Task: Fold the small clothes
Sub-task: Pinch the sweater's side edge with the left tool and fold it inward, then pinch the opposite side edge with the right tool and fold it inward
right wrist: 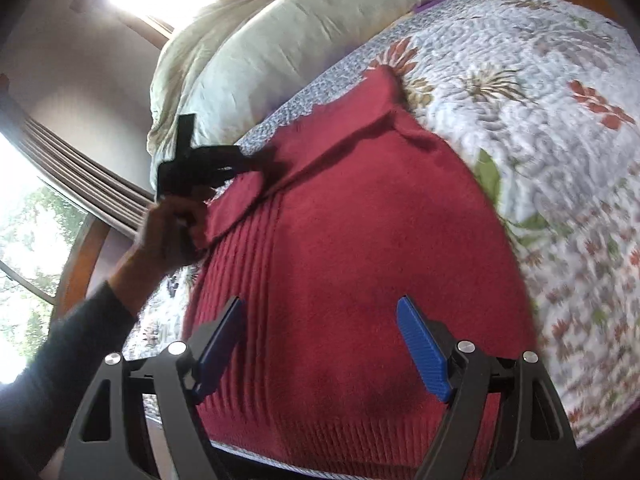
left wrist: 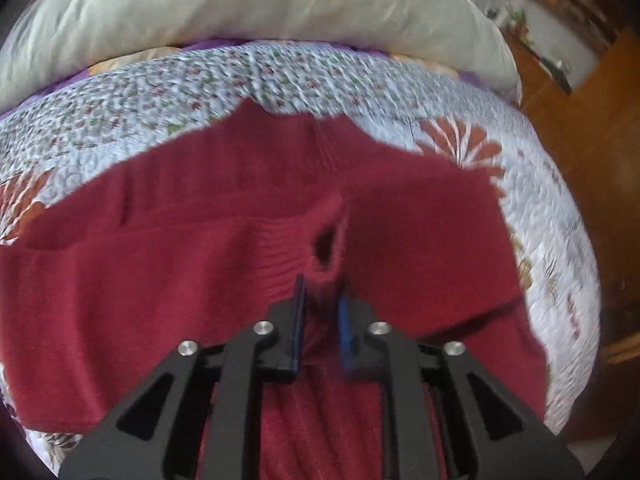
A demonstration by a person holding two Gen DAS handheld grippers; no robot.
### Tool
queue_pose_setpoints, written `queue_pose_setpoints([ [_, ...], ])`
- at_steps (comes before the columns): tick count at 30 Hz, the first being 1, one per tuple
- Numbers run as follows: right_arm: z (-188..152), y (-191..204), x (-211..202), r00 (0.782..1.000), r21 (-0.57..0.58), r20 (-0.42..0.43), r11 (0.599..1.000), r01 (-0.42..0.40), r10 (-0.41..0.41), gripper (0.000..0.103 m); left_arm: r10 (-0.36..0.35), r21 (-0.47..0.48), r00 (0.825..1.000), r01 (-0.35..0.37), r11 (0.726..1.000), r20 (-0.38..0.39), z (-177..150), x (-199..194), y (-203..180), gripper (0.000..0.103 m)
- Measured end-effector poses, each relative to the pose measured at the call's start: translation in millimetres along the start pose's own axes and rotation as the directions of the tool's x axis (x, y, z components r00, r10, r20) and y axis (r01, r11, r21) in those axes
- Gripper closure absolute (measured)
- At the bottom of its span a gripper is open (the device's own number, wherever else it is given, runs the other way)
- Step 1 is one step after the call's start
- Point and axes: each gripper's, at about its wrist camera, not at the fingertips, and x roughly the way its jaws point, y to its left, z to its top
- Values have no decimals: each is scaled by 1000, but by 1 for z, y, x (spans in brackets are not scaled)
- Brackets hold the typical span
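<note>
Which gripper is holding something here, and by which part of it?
The left gripper is shut on the red sweater, pinching the cuff end of a sleeve. The right gripper is open, holding nothing.

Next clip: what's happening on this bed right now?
A person is folding a dark red knitted sweater spread on a floral quilted bedspread. The left hand-held gripper is shut on the sweater's ribbed sleeve cuff, holding it over the body. The right hand-held gripper hovers open above the sweater's lower part, gripping nothing.
</note>
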Motion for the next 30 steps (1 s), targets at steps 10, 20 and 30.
queue_pose_setpoints([
  [10,156,23,135,939,143,-200,956,-255,280,24,-211,-222,970,233,947,119,-108,-81,65,18],
  [20,205,37,294,925,162,-359,984,-72,126,42,-169,-217,976,196,956,135,-233,-98,65,13],
  [30,221,81,290,938,69,-336,996,-65,84,94,-184,-233,974,211,949,132,-241,-92,66,8],
])
